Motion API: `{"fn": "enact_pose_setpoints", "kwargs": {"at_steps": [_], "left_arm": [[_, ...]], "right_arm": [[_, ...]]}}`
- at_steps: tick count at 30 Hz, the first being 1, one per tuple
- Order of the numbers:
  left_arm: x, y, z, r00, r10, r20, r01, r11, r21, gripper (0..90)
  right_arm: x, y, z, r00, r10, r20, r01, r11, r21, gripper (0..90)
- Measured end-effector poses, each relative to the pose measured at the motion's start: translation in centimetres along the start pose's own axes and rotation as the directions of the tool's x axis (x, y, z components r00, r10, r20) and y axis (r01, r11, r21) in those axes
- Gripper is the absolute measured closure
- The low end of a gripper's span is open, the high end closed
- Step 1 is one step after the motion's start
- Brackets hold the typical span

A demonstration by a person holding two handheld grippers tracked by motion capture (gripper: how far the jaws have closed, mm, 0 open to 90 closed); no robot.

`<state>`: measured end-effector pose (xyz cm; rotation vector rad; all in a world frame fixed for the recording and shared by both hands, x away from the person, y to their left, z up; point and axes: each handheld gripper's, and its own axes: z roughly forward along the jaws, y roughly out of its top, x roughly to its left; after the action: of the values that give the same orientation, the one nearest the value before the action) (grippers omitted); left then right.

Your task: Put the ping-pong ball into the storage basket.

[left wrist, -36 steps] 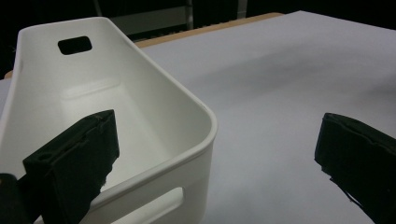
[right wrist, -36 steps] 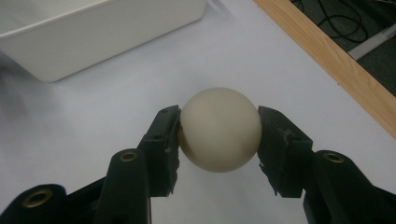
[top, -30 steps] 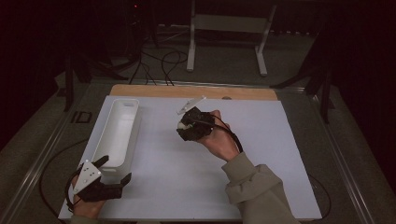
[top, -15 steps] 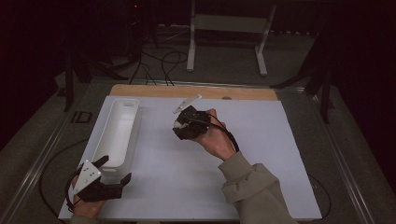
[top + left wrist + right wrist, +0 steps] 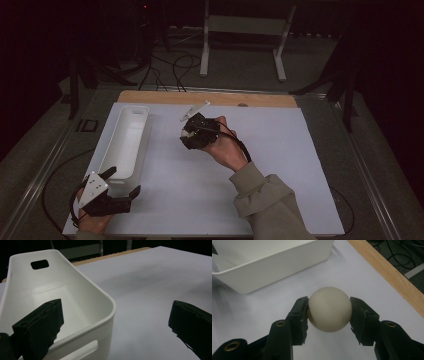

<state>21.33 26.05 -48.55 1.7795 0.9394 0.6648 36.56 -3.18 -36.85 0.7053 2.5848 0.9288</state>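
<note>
Right gripper view: unmarked cream ball (image 5: 329, 309) between jaws

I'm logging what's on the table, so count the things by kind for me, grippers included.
Ball: 1, clamped in the right gripper
Bin: 1, white, nothing seen inside
Grippers: 2, with the left gripper open by the bin's near end
Total: 4

Smooth matt ball (image 5: 329, 309), glossy plastic bin (image 5: 62, 302), possibly paper table cover (image 5: 280, 150)
</note>
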Motion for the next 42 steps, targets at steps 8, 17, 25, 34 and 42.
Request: {"fn": "enact_pose_setpoints", "kwargs": {"at_steps": [8, 17, 25, 34, 42], "left_arm": [[0.0, 0.0, 0.0, 1.0, 0.001, 0.0, -0.001, 1.0, 0.0, 0.2], [0.0, 0.0, 0.0, 1.0, 0.002, 0.001, -0.002, 1.0, 0.0, 0.3], [0.0, 0.0, 0.0, 1.0, 0.001, 0.0, -0.001, 1.0, -0.002, 0.3], [0.0, 0.0, 0.0, 1.0, 0.002, 0.002, -0.002, 1.0, -0.002, 0.2], [0.0, 0.0, 0.0, 1.0, 0.003, 0.002, -0.003, 1.0, -0.003, 0.3]], "right_arm": [[0.3, 0.4, 0.4, 0.9999, -0.008, -0.007, 0.008, 1.0, -0.006, 50.9], [0.7, 0.9, 0.9, 0.9999, -0.006, -0.013, 0.006, 1.0, -0.013, 50.9], [0.7, 1.3, 1.2, 0.9997, -0.019, -0.018, 0.019, 1.0, -0.016, 51.0], [1.0, 1.9, 1.5, 0.9995, -0.026, -0.02, 0.026, 1.0, -0.017, 50.9], [1.2, 2.4, 1.8, 0.9992, -0.034, -0.02, 0.034, 0.999, -0.016, 50.9]]}}
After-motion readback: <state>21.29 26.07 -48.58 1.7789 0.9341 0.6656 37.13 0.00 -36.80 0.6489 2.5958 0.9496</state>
